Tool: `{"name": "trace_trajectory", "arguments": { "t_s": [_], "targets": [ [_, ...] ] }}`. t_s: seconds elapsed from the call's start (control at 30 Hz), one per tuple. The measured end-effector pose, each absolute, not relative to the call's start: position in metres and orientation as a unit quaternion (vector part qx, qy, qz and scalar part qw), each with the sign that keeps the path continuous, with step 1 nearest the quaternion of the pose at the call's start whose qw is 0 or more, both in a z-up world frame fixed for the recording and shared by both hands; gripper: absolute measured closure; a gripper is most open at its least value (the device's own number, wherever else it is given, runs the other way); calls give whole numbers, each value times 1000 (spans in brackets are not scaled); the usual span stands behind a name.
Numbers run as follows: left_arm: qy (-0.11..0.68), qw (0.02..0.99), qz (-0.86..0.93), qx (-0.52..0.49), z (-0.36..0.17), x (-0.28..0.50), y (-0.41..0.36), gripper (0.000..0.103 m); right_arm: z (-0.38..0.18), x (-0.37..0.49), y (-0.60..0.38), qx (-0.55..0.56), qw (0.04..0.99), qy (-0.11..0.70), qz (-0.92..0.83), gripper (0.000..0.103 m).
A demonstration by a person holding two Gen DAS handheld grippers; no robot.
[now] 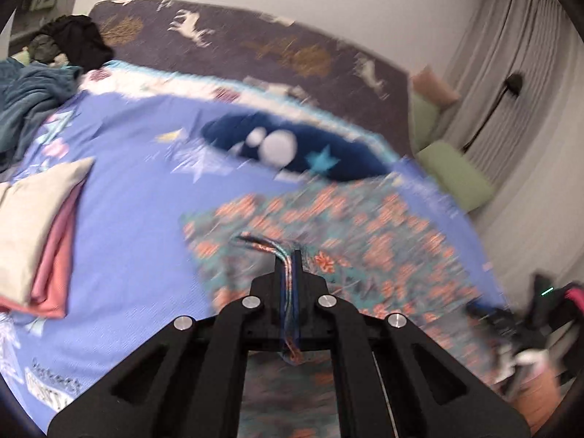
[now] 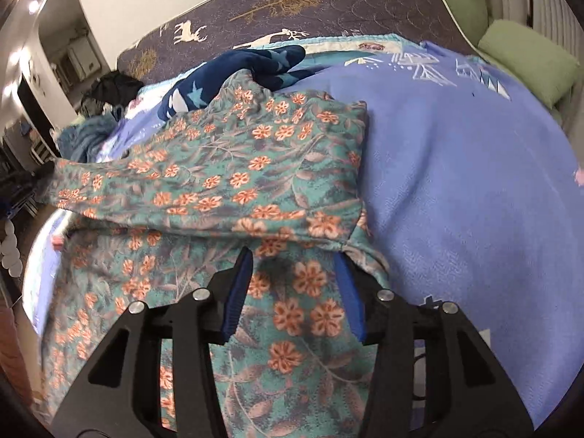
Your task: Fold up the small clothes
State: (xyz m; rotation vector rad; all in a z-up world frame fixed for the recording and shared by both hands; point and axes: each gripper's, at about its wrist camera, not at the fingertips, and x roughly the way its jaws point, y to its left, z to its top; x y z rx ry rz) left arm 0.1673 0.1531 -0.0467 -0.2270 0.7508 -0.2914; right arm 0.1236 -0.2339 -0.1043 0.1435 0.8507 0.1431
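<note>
My left hand-held gripper (image 1: 291, 255) is clenched on an edge of the floral garment (image 1: 365, 241); a bunched strip of the fabric runs down between the fingers. Left view is motion-blurred, so I can't tell which part of the garment it is.

My right hand-held gripper (image 2: 294, 259) is released, jaws spread wide, blue pads (image 2: 239, 288) on either side of the floral garment (image 2: 233, 168) without pinching it. It sits low over the cloth; I can't tell whether the tips touch.

The garment lies on the blue bedspread (image 2: 456, 189) of the bed, toward its near edge. In the right view one section is folded over the rest, with a fold line running across just ahead of the fingers.

A navy star-print garment (image 2: 255, 65) sits beyond it, touching or just overlapped by the floral one. A stack of folded clothes (image 1: 40, 226), cream on top of pink, is well apart to the left. A green pillow (image 2: 529, 62) is off the far right side of the bed.
</note>
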Motion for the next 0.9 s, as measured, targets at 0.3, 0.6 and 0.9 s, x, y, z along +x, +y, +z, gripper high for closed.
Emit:
{"name": "trace_trajectory", "arguments": {
  "t_s": [0.3,0.6,0.9],
  "targets": [
    [378,922,-65,-57,-66,158,161,65,-85,107,-222,72,906,400,119,51],
    [432,900,-44,-45,-104,176,146,45,-68,178,-280,171,901,385,98,40],
    [431,899,-50,-53,-104,177,151,43,-124,277,-325,355,824,416,150,44]
  ]
}}
